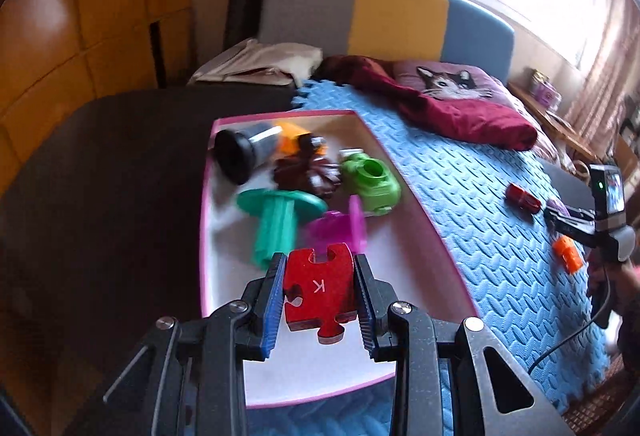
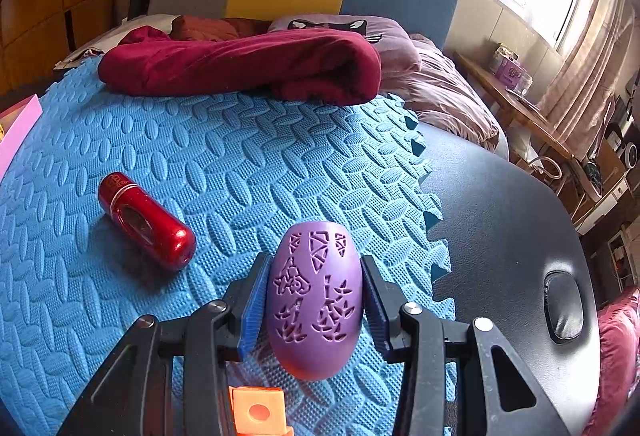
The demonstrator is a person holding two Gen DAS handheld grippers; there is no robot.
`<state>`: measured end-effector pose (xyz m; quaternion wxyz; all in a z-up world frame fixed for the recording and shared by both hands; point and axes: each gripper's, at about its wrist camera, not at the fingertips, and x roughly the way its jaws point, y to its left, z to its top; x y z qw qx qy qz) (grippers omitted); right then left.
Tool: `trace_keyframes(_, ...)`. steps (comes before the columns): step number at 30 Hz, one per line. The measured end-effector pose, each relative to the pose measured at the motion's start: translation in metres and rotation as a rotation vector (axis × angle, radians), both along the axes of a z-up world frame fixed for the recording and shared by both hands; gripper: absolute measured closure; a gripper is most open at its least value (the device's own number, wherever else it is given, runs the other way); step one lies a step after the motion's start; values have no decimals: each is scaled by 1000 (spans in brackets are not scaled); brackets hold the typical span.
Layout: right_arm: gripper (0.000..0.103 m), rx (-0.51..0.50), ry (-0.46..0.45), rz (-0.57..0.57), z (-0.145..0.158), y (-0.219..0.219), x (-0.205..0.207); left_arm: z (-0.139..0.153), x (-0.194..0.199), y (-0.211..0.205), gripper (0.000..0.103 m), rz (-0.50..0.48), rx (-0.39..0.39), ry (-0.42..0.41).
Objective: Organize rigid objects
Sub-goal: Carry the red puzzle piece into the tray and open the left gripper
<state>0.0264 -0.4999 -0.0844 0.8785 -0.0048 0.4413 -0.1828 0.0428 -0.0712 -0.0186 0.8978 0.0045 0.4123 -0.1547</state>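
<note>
Your left gripper (image 1: 320,288): jaws clamped on a red puzzle piece (image 1: 319,292), white letter "K" readable, held over the pink-rimmed tray (image 1: 208,196) of toys; your right gripper (image 2: 314,300): pads pressing a purple egg-shaped shell (image 2: 314,300) with cut-out patterns, on the blue foam mat (image 2: 224,164); red canister (image 2: 146,222) nearby, its label unreadable.

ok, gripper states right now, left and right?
Left gripper: shut on the red wooden K puzzle piece, over the pink-rimmed tray.
Right gripper: shut on the purple perforated egg-shaped shell.
</note>
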Motion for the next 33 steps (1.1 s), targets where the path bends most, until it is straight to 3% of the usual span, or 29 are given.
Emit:
trace_keyframes(7,59,-5,1,1,0,0,0,-16,0,27,70,31,-61,85)
trace_keyframes(16,59,-9,3,2,0,1,0,-29,5,13,70,-38,-133,163)
trace_keyframes(22,59,-15,4,3,0,1,0,-32,24,8,70,-15,-107,162)
trace_keyframes(28,59,-15,5,3,0,1,0,-48,40,0,70,11,-5,153)
trace_keyframes(33,59,-19,6,6,0,2,0,-50,41,7,68,44,16,141)
